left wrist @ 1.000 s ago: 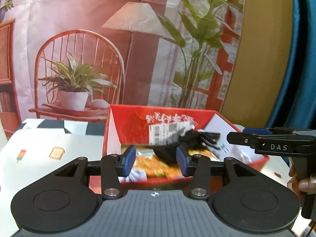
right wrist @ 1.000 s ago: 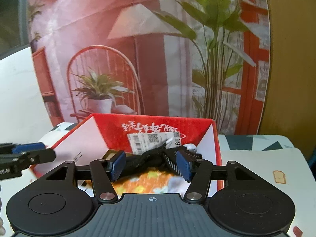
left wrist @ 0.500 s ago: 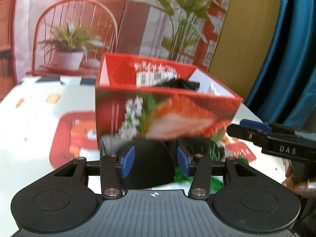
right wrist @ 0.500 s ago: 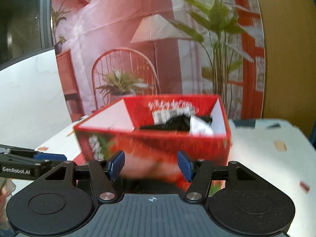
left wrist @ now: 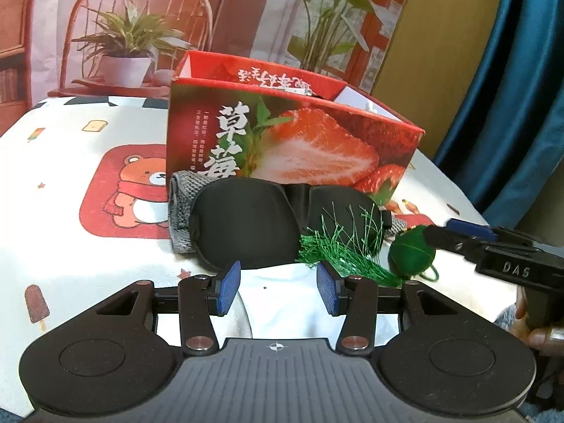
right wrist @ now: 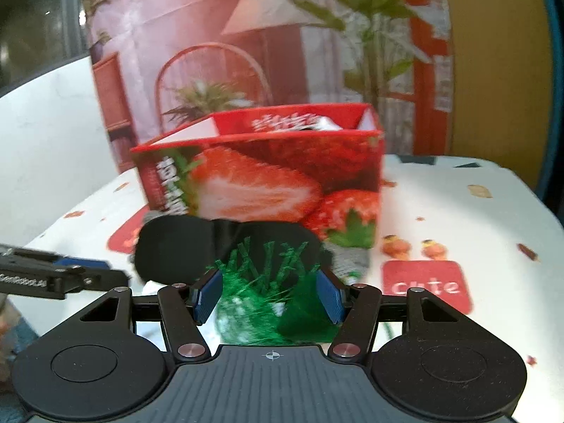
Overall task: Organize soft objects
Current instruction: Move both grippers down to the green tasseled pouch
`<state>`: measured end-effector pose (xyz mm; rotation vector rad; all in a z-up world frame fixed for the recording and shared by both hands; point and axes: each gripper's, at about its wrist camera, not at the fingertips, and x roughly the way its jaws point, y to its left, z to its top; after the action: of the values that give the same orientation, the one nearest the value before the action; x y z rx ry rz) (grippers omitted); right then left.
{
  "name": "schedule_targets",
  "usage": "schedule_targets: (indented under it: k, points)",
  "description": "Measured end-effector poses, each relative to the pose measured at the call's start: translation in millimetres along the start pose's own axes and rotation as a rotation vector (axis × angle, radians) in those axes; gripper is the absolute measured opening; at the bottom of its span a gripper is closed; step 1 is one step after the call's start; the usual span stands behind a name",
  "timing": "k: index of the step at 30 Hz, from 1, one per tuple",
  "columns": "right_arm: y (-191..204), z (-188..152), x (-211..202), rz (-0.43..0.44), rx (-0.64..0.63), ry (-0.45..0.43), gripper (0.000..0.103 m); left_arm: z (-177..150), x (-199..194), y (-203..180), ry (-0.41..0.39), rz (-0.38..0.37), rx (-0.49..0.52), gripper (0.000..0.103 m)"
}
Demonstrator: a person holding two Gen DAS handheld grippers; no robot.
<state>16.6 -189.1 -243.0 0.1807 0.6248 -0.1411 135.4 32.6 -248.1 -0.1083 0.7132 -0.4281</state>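
Lowered from above one box (left wrist: 289, 148), my two claws, left (left wrist: 278, 287) and right (right wrist: 268, 294), gape before one black eye mask (left wrist: 246, 225); one green tassel (right wrist: 261, 303) lies between the right's fingers.

Table (left wrist: 70, 246) under a white cartoon-print cloth (bears, popsicles, toast). On it: red strawberry box (left wrist: 292, 148), open top; black eye mask (left wrist: 246, 225) against its front, over a grey strap (left wrist: 179, 211); green tassel (left wrist: 338, 253) beside the mask.
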Motion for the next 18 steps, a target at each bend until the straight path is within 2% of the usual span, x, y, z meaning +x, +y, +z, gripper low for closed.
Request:
schedule_targets:
  k: [2, 5, 8, 10, 12, 18]
  points:
    - [-9.2, 0.4, -3.5, -0.044, 0.032, -0.022, 0.059, -0.9, 0.0, 2.0, -0.002, 0.003, -0.018, 0.050]
    - [-24.7, -3.3, 2.7, -0.072, 0.093, 0.006, 0.065, -1.8, 3.3, 4.0, 0.006, 0.011, -0.040, 0.052]
    - [-33.8, -11.5, 15.2, -0.051, 0.141, 0.056, 0.066, -2.1, 4.5, 5.8, 0.005, 0.024, -0.053, 0.068]
    - [-35.4, -16.6, 21.6, -0.043, 0.147, 0.053, 0.066, -2.4, 4.5, 6.8, -0.004, 0.039, -0.058, 0.078]
    - [-36.1, -20.2, 28.1, -0.037, 0.149, 0.054, 0.066, -2.2, 5.1, 8.6, -0.006, 0.066, -0.066, 0.094]
    - [-37.4, -25.3, 36.3, -0.030, 0.175, 0.099, 0.069, -3.1, 12.4, 19.5, 0.032, 0.111, -0.129, 0.103]
